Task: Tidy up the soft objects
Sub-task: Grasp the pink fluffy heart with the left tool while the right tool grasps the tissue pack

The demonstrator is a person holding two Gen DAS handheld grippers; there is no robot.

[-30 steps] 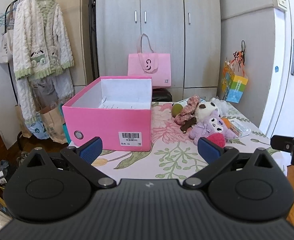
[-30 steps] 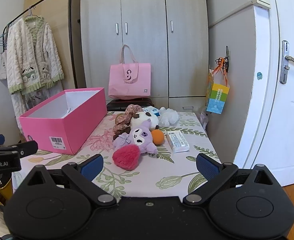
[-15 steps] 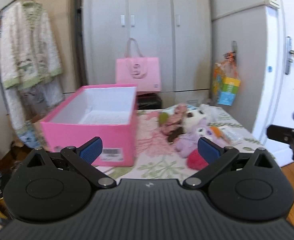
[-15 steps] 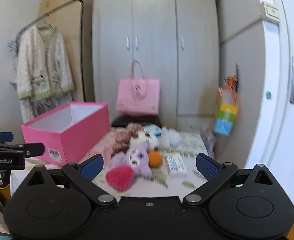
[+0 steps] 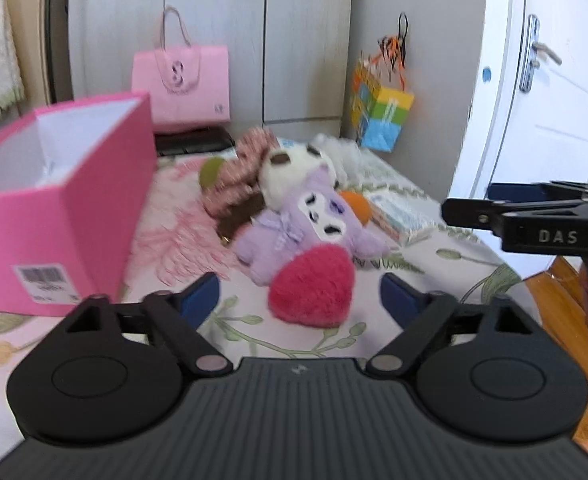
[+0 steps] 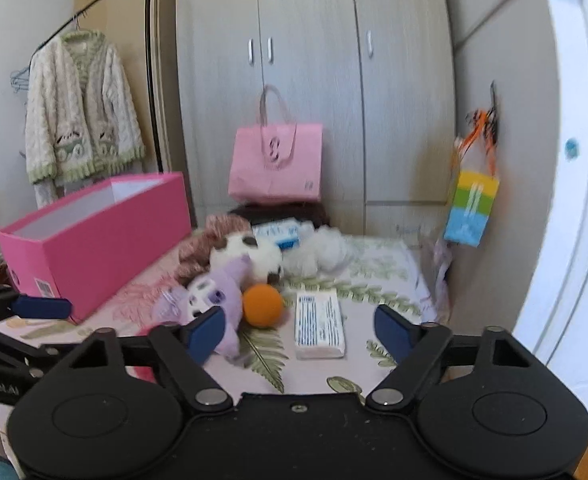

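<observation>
Left tongs: jaws apart and closing, nothing clamped; red plush heart seen between the blue pads, not touched.

Right tongs: jaws apart and closing, nothing clamped; framing the tissue pack and orange ball beyond the pads.

Tabletop: covered with a pink-and-green floral cloth.

Pink box: open-topped, white inside, barcode label on the near end; at the left of the tabletop, apart from the toy pile.

Soft objects, heaped right of the pink box:
- Red plush heart: nearest item in the left wrist view, touching the purple plush toy.
- Purple plush toy: lying on its back, white face up.
- White plush with dark patches: just behind the purple plush toy.
- Pink knitted plush: behind and left, against the white plush.
- Orange ball: beside the purple plush toy, on its right.
- White fluffy item: at the rear of the pile.

Tissue pack: flat on the cloth, right of the orange ball.

Background: grey wardrobe; pink tote bag in front of it; striped gift bag hanging on the wardrobe side; cream cardigan on a rail; white door.
</observation>
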